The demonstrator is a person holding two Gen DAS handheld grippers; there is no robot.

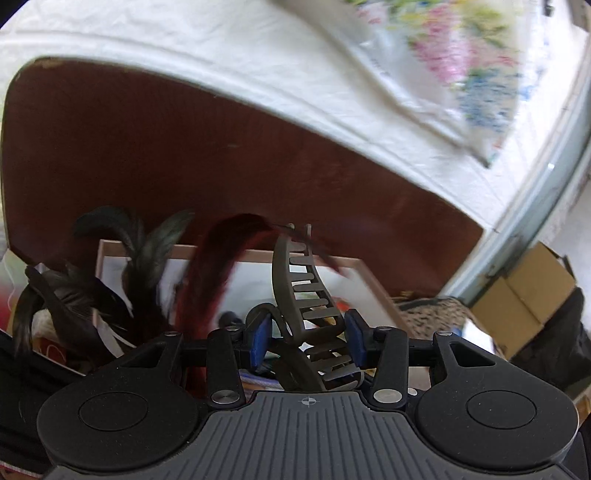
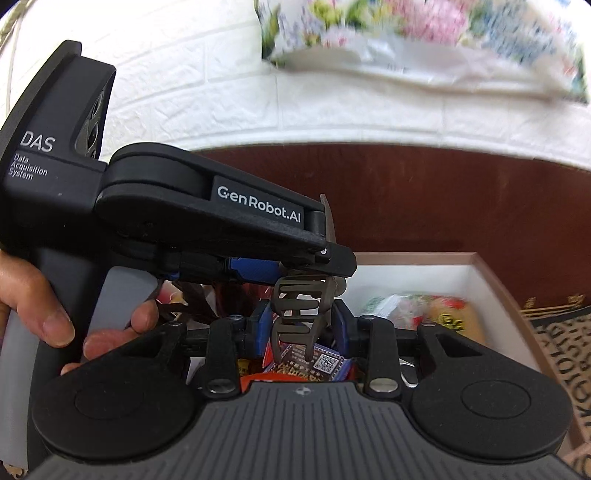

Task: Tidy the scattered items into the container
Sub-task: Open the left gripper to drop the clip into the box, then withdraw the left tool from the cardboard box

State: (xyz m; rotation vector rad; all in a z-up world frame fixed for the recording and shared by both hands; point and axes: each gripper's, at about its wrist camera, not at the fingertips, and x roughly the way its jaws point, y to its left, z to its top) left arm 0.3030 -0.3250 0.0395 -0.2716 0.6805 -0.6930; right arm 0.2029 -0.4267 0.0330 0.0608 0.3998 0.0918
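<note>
A grey-brown hair clip (image 1: 310,295) stands upright between the blue pads of my left gripper (image 1: 308,332), which is shut on it. In the right wrist view a hair clip (image 2: 295,299), apparently the same one, hangs just under the left gripper (image 2: 328,254), and my right gripper (image 2: 300,321) is shut on its lower part. A hand (image 2: 37,295) holds the left gripper's handle. Both grippers hover over an open box with a pinkish rim (image 2: 406,254) and a white inside, where snack packets (image 2: 443,310) lie.
Black feathers (image 1: 147,251) and a dark red feather (image 1: 214,266) stick up left of the box (image 1: 258,254). A dark brown board (image 1: 184,147) and white brick wall stand behind. A floral cloth (image 2: 406,22) hangs above. A cardboard carton (image 1: 524,295) and patterned rug (image 2: 554,332) lie right.
</note>
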